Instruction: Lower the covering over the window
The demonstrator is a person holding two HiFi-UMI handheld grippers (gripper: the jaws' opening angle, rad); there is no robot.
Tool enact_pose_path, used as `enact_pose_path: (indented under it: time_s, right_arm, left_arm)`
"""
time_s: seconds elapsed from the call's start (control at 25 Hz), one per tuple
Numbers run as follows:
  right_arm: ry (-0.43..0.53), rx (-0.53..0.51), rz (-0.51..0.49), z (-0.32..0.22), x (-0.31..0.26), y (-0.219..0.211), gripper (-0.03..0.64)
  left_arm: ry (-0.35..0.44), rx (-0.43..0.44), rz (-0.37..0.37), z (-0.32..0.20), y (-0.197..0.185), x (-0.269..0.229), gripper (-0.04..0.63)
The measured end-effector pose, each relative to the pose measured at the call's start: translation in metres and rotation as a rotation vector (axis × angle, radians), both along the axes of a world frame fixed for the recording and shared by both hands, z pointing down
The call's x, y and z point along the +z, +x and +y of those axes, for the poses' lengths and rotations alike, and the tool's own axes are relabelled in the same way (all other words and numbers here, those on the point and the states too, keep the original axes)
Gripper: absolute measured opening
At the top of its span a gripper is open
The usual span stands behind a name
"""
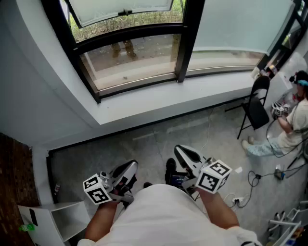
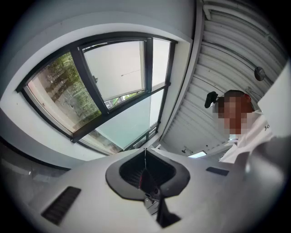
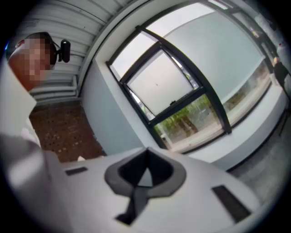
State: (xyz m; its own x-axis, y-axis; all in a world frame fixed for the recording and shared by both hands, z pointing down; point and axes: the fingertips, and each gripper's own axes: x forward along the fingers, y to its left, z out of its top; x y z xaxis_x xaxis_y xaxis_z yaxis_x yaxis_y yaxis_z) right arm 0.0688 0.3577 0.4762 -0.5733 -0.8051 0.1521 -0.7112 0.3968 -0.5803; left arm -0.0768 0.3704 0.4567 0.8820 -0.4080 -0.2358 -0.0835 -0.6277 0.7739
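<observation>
Jaws pressed together with nothing between them: so we hold the left tongs (image 1: 131,168) and the right tongs (image 1: 182,153), low in front of our body. Each carries its marker cube at the rear. In each tongs' own view the dark pads meet along a thin line.

Under the tips lies the grey floor (image 1: 144,139). Ahead of both tongs, past that floor, a white sill (image 1: 202,91) runs under the black-framed window (image 1: 180,43), well apart from either tip. Ahead and to the right of the right tongs, the covering (image 1: 231,24) is a pale sheet over the wide pane. It hangs down most of that pane's height, and a strip of clear glass shows beneath its lower edge. Ahead of the left tongs the narrower pane is clear and shows ground and greenery. Above it sits an upper sash (image 1: 120,9) with a handle on its lower edge.

Far to the right of the right tongs stands a black folding chair (image 1: 257,103), and a seated person (image 1: 293,125) is just beyond it. Cables (image 1: 260,180) trail over the floor nearer us. To the left of the left tongs is a white shelf unit (image 1: 53,218), with a brick wall (image 1: 12,192) further left.
</observation>
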Motion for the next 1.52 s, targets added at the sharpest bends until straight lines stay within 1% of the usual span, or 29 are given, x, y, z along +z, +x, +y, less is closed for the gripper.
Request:
enact_pose_path:
  time_s: [0.48,0.6,0.72,1.0,1.04,1.12,1.16,1.36,1.52]
  right_arm:
    - [0.006,-0.027,0.019,-0.006,0.0,-0.015,0.021]
    - [-0.009,-0.045,0.011,-0.008,0.004,-0.02,0.021]
    - [-0.018,-0.058,0.007,-0.009,0.007,-0.022,0.023]
    - [0.036,-0.036,0.131,-0.019,0.007,-0.013,0.028]
    - [0.042,-0.03,0.145,-0.021,0.008,-0.01,0.039]
    - [0.055,-0.032,0.163,-0.026,0.01,-0.003,0.079]
    - [0.058,-0.038,0.166,-0.03,0.011,-0.001,0.086]
    - [0.06,-0.077,0.144,-0.062,0.013,0.014,0.091]
    - [0.072,-0.118,0.144,-0.097,0.011,0.028,0.092]
  left_arm:
    - [0.013,-0.001,-0.004,-0.005,-0.006,0.0,0.015]
    - [0.015,-0.009,-0.009,-0.008,-0.008,0.001,0.015]
    - [0.039,-0.027,-0.042,-0.012,-0.009,0.004,0.015]
    - [0.118,-0.065,-0.144,-0.03,-0.001,0.006,0.015]
    - [0.128,-0.07,-0.153,-0.033,0.001,0.005,0.015]
    - [0.144,-0.083,-0.163,-0.04,0.006,0.004,0.015]
    - [0.15,-0.091,-0.165,-0.044,0.009,0.003,0.015]
    - [0.166,-0.137,-0.183,-0.069,0.022,-0.001,0.015]
    - [0.163,-0.182,-0.189,-0.096,0.036,-0.002,0.017]
